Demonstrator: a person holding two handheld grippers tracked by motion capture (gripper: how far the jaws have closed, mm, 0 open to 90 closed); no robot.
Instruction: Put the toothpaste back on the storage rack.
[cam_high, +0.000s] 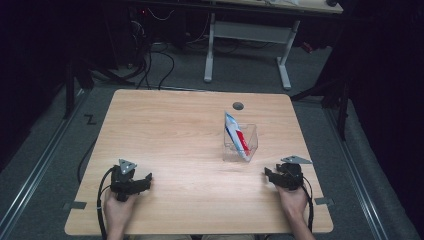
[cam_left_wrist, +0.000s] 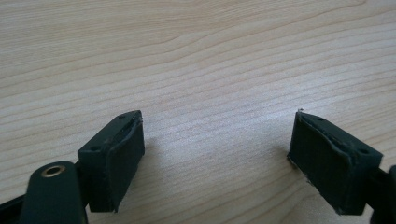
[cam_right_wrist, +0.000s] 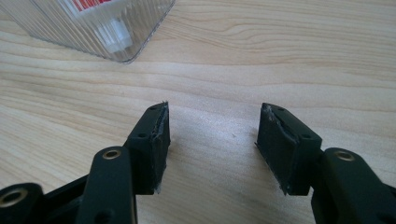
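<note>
Presently: clear bin (cam_high: 240, 142) holding a toothpaste tube (cam_high: 236, 135), mid-surface (cam_high: 165, 130). Right hand-held gripper (cam_high: 267, 173) wide, empty, nearest; left hand-held gripper (cam_high: 147, 179) likewise. Approach squarely, grip the tube's upper end.

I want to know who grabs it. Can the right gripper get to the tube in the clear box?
Probably yes. The right gripper is open, near the clear box, with only bare table between. The tube sticks out of the box's open top.

Container (cam_high: 240, 145): on the table (cam_high: 175, 135), right of centre.
Tube (cam_high: 236, 134): in the container, leaning.
2 grippers: left gripper (cam_high: 145, 181) near-left, right gripper (cam_high: 268, 174) near-right, just before the container.
</note>
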